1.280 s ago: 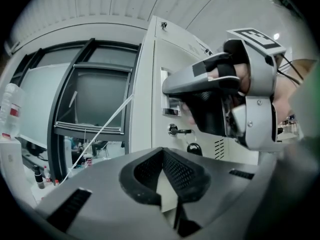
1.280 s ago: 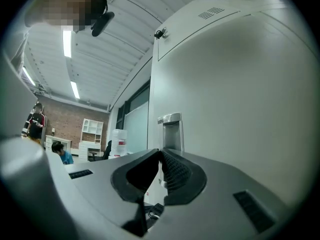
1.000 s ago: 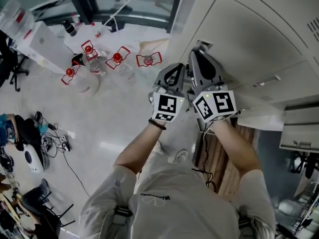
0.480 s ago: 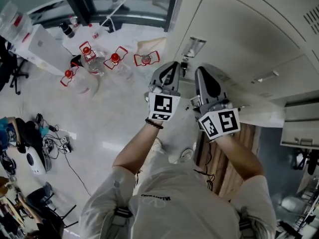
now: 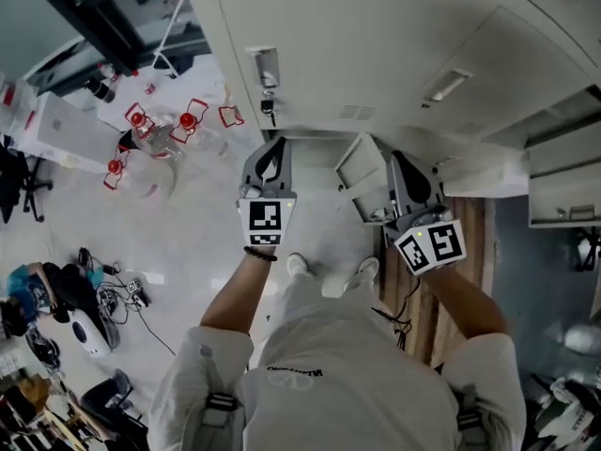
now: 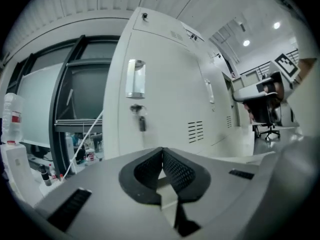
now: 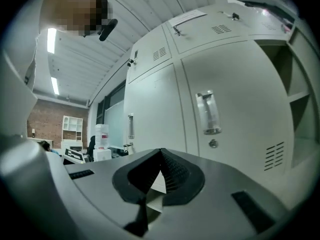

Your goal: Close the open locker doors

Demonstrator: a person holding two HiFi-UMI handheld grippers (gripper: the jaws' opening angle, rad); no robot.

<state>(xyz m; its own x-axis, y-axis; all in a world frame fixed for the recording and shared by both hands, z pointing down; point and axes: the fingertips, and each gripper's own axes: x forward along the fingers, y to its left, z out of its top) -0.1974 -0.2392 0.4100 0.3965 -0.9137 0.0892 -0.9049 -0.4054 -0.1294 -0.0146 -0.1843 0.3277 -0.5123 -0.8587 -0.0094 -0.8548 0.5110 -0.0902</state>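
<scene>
Now the left gripper and right gripper, both pinched closed and empty, flank the edge of an open locker door mid-frame.

Left tongs, right tongs, lockers

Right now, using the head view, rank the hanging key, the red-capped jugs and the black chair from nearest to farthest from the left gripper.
1. Hanging key: on the locker door, straight ahead of the left gripper.
2. Red-capped jugs: on the floor, off to its left.
3. Black chair: at the picture's far left edge, beyond the jugs.
</scene>
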